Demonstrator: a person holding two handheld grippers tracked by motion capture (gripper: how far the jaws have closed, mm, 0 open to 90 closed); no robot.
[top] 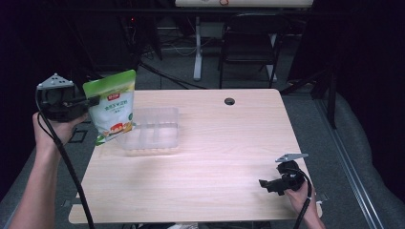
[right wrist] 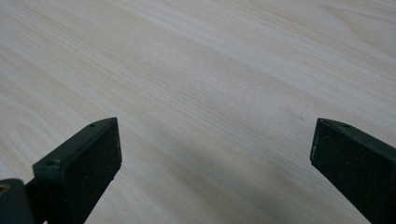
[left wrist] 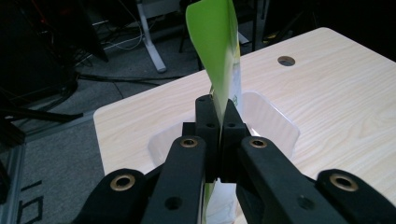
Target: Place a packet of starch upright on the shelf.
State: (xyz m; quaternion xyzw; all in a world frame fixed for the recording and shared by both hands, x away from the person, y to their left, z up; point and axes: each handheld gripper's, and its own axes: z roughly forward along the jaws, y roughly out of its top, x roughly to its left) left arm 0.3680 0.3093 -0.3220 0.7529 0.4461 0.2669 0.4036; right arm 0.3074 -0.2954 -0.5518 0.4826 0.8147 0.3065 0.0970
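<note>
- Pouch, green and white, pinched at its edge by left gripper, held above table's far-left corner, beside clear tray.
- Right gripper near right, jaws wide apart, holding nothing.

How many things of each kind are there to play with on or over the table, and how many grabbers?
Green and white pouch, held above the table's left edge: 1
Clear plastic tray, on the table: 1
Grippers: 2, the left gripper shut on the pouch, the right gripper with jaws open near the table's right front corner
Total: 4
</note>
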